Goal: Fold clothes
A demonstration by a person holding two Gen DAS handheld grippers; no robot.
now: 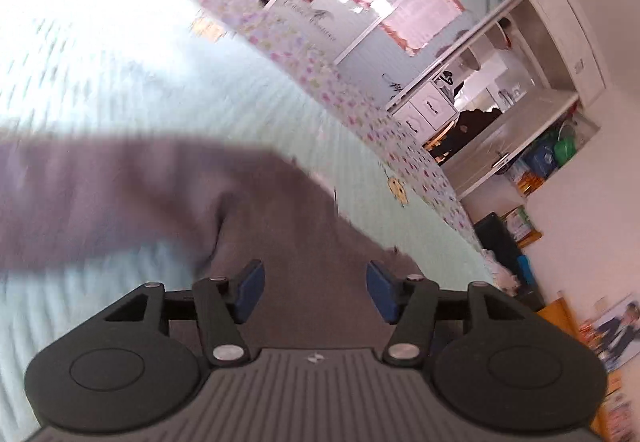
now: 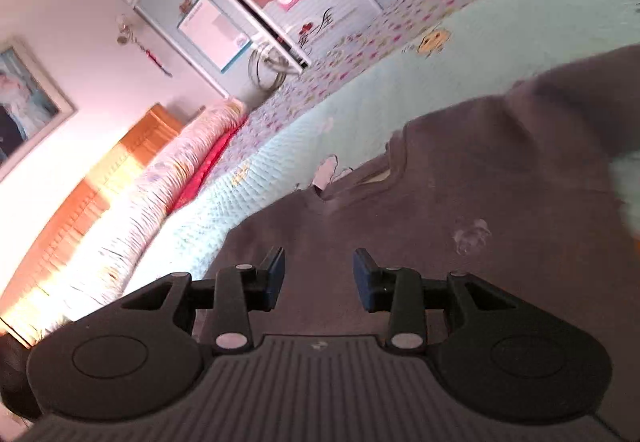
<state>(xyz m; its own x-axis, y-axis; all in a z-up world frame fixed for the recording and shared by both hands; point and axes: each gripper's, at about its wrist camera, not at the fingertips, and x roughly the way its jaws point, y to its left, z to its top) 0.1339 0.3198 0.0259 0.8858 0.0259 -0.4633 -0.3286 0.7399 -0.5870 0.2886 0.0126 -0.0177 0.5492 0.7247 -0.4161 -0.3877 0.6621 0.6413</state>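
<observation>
- The grey sweatshirt lies spread on the pale green quilt of the bed, neckline toward the pillows – a flat layout that suits folding, I judge.
- In the left view one grey sleeve stretches out sideways across the quilt, not yet folded in.
- The left gripper hangs over the grey cloth with its blue pads wide apart; nothing sits between them.
- The right gripper hovers above the garment's body near the shoulder, its jaws parted somewhat less widely and also gripping nothing.
- Both point down at a slant (the pictures are motion-blurred) – probably placed to take an edge or sleeve for the next fold.
</observation>
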